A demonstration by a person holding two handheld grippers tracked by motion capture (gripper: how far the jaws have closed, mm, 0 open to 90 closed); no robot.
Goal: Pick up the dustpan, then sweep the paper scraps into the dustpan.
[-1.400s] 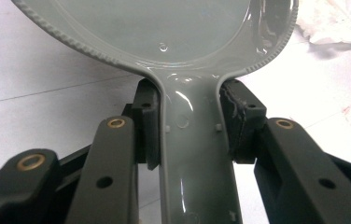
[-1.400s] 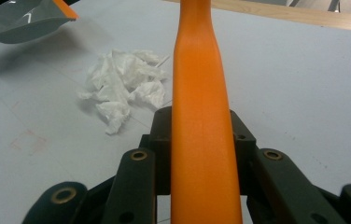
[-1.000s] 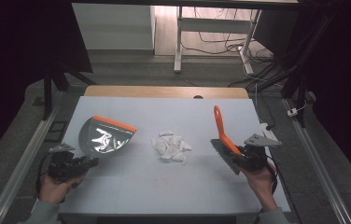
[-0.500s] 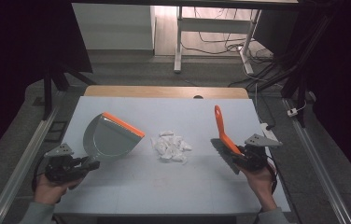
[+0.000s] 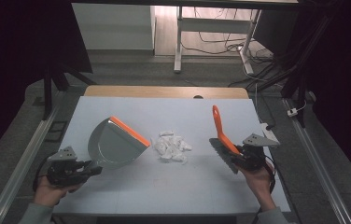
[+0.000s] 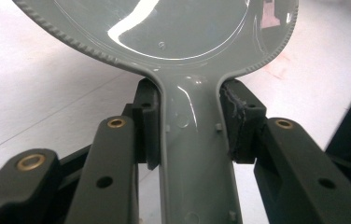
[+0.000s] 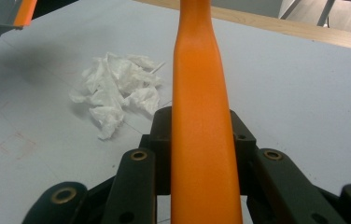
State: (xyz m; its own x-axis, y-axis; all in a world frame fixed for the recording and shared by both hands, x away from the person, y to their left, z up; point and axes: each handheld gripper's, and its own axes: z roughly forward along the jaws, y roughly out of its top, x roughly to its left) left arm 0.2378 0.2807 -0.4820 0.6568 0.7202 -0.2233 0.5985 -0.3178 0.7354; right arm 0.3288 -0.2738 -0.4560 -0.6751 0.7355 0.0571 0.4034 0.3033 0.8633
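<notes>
A grey dustpan point(image 5: 113, 144) with an orange lip is held tilted above the table's left half; my left gripper point(image 5: 86, 169) is shut on its grey handle point(image 6: 193, 149). A pile of crumpled white paper scraps point(image 5: 171, 146) lies at the table's middle, just right of the dustpan's lip. My right gripper point(image 5: 239, 154) is shut on an orange-handled brush point(image 5: 221, 130), its dark bristles low and its handle point(image 7: 200, 121) pointing up and away. The scraps point(image 7: 117, 91) lie ahead and to the left in the right gripper view.
The white tabletop point(image 5: 173, 186) has a wooden strip along its far edge point(image 5: 164, 91). Metal rails run along both sides of the table. A white desk frame and cables stand on the floor beyond.
The dustpan has swung right and turned over, so its grey underside faces up and its orange lip nears the scraps. The left hand dropped back toward the near edge. The brush stayed put.
</notes>
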